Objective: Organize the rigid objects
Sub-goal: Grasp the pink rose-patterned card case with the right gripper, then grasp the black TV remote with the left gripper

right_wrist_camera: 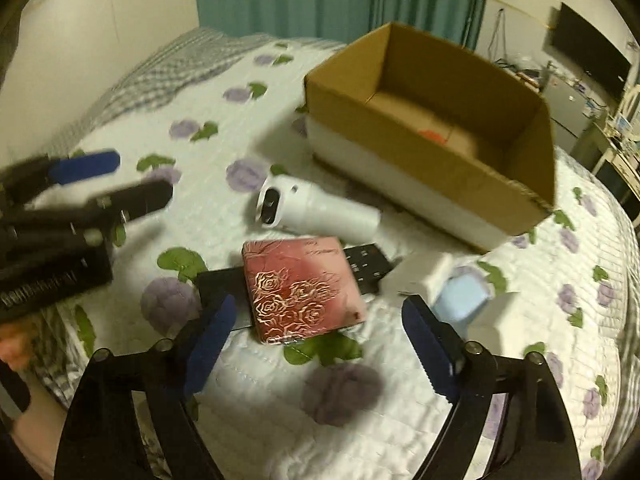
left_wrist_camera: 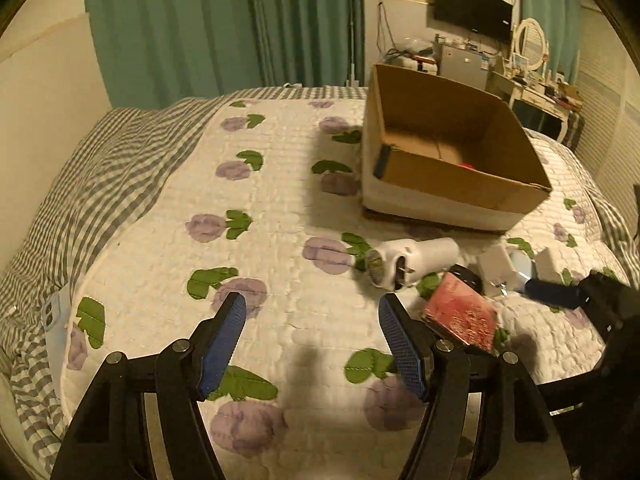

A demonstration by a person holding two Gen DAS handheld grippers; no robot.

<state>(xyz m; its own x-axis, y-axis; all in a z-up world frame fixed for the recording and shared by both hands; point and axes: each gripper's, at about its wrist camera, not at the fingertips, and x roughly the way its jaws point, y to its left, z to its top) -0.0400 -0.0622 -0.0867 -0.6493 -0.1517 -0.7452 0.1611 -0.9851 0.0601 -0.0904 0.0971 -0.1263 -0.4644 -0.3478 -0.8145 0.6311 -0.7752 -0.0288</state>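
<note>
An open cardboard box stands on the bed with a small red thing inside. In front of it lie a white lint-shaver-like device, a red rose-embossed case on a black remote, a white box and a pale blue item. My left gripper is open and empty, left of these things; it also shows in the right wrist view. My right gripper is open, straddling the red case's near edge.
The bed has a white quilt with purple flowers and a grey checked blanket at the left. Teal curtains hang behind. A TV, a small fridge and a cluttered dresser stand at the far right.
</note>
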